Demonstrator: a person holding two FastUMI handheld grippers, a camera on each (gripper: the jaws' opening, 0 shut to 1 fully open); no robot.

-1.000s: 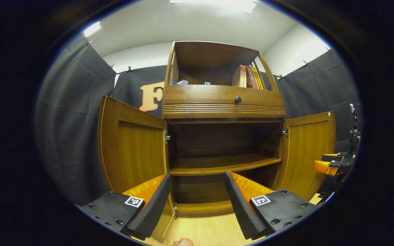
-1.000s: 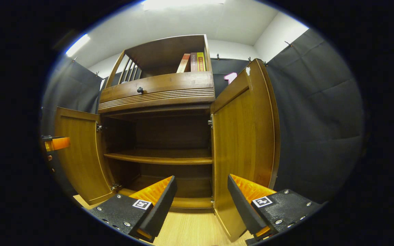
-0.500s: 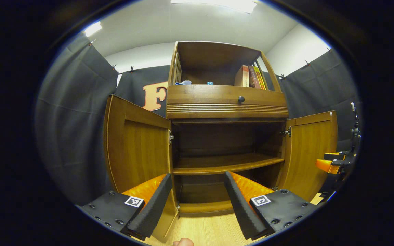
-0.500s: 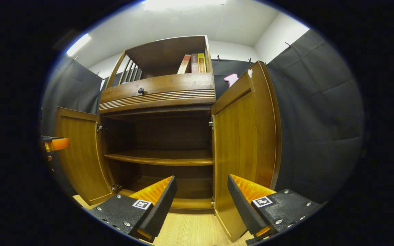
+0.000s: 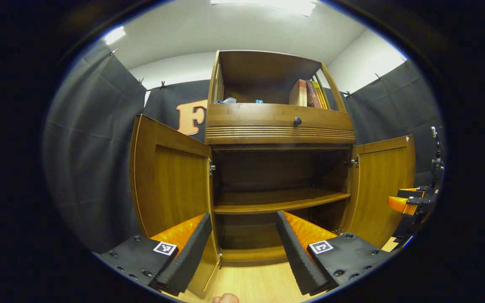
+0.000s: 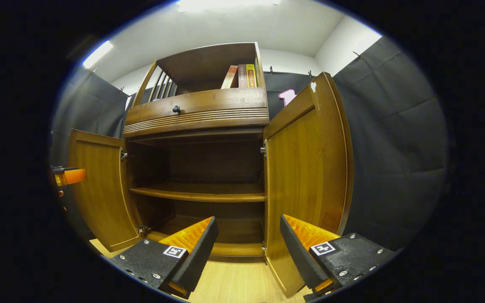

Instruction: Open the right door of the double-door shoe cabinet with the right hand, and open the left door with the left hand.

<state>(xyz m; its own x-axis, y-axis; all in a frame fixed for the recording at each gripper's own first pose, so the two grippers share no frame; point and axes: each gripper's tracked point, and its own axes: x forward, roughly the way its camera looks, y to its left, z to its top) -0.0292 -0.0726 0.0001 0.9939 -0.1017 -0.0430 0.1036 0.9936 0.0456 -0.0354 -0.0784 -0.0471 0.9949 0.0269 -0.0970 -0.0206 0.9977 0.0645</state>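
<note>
We judge both steps as good as done: on the tall brown wooden shoe cabinet (image 5: 278, 126), the right wooden door (image 6: 305, 168) and the left wooden door (image 5: 171, 176) both stand swung wide, baring the dark inner shelf (image 5: 276, 202). The left gripper (image 5: 242, 248) hangs low in front of the opening, jaws apart and empty, its left finger just beside the lower edge of the left door; whether it touches, we cannot tell. The right gripper (image 6: 246, 248) also holds nothing, jaws apart, with the right door's lower edge between its fingers but unclamped. What remains, we think, is to draw both hands clear without nudging either door back. Above sit a drawer with a small black knob (image 5: 297, 121) and some upright books (image 5: 307, 93); nothing blocks the way out over the pale wood floor (image 5: 251, 282).
</note>
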